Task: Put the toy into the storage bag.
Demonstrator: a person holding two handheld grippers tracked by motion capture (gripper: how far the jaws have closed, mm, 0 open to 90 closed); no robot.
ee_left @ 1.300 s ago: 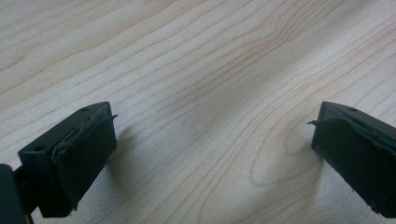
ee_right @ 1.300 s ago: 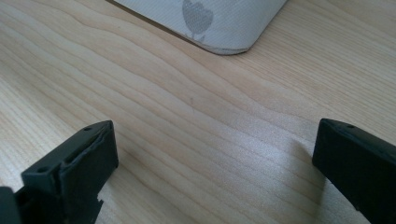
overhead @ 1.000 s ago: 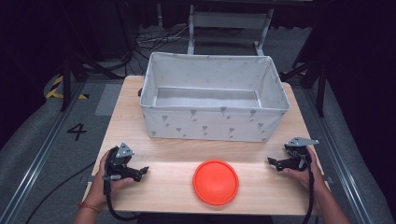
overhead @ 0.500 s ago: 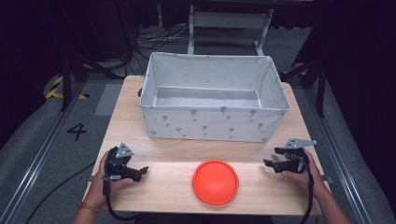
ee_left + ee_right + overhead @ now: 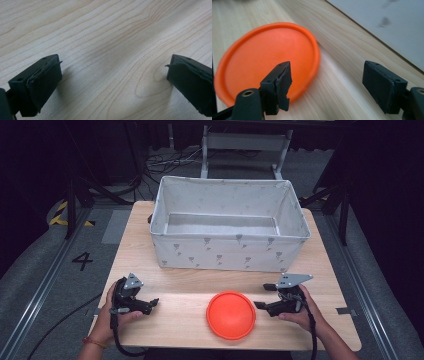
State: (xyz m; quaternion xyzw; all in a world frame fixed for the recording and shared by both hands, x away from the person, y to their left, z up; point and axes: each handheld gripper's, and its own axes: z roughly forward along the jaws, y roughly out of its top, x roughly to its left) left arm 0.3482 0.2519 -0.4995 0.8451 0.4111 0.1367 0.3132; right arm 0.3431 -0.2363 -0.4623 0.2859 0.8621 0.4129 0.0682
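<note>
Orange disc (image 5: 231, 314) flat on tabletop (image 5: 175, 330), just ahead of right claw (image 5: 259, 306), near tabletop's front edge. Right claw partly open, jaws have just been closing, nothing between them; disc rim sits past one jaw in right gripper view. Left claw (image 5: 151, 303) wide open, empty, well apart from disc. Likely step: grab disc. Come in low, straddle rim, pinch edge. White fabric bin (image 5: 227, 227) beyond both claws.
</note>
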